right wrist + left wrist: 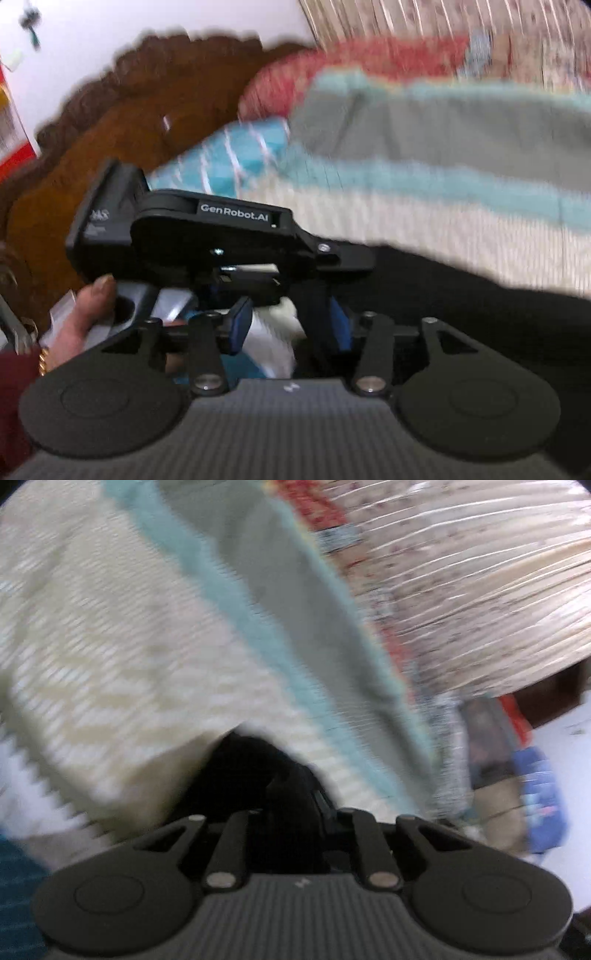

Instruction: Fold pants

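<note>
On the near edge of the striped blanket [110, 646], the black pants [461, 295] lie bunched, the left gripper [288, 797] pinched shut on them and the right gripper [290, 326] parted and empty, so a one-sided lift could drag them crooked.

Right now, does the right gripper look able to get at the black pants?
Probably yes: the black pants lie just ahead and right of the right gripper, whose jaws stand open. The left gripper is at the fabric's edge, not across the way.
</note>
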`<state>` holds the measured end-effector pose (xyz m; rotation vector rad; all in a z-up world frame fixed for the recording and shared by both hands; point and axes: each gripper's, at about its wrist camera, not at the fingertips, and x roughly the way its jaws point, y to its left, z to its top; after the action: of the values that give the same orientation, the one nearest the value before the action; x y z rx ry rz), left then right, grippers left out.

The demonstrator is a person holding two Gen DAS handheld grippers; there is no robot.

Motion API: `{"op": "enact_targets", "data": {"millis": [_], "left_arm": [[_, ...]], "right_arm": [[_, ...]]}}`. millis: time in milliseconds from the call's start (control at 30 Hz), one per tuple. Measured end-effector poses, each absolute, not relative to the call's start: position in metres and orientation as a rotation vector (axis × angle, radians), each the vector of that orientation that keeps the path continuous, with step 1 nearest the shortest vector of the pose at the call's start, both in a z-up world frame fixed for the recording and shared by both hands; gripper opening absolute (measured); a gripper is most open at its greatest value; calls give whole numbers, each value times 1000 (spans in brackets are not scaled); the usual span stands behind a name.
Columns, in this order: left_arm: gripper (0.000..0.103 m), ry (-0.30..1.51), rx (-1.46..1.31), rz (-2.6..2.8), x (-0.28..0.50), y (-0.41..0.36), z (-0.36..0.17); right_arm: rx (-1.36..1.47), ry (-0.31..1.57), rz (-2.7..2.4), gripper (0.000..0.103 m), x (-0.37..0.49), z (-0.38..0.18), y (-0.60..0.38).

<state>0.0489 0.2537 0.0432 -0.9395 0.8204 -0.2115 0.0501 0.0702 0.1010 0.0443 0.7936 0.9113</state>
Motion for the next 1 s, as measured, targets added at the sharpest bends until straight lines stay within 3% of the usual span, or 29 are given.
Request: {"op": "enact_targets", "data": {"millis": [267,367,467,667,833,1000], "left_arm": [[13,823,-1009,-160,26,263,12],[13,853,-975,-151,27,259,11],[17,843,-959,-137,22,258,15],[30,769,-973,-44,-8,278,42],[31,626,-1047,2,-31,292,70],[31,654,-921,-122,-1,240,96]], "right_arm": [[-78,771,895,49,38,98,40],[-154,1003,926,51,29,48,45],[-306,853,981,52,-4,56,56],[-53,816,930,51,21,99,6],[78,777,737,51,20,101,-75],[250,742,482,52,18,90,-164]]}}
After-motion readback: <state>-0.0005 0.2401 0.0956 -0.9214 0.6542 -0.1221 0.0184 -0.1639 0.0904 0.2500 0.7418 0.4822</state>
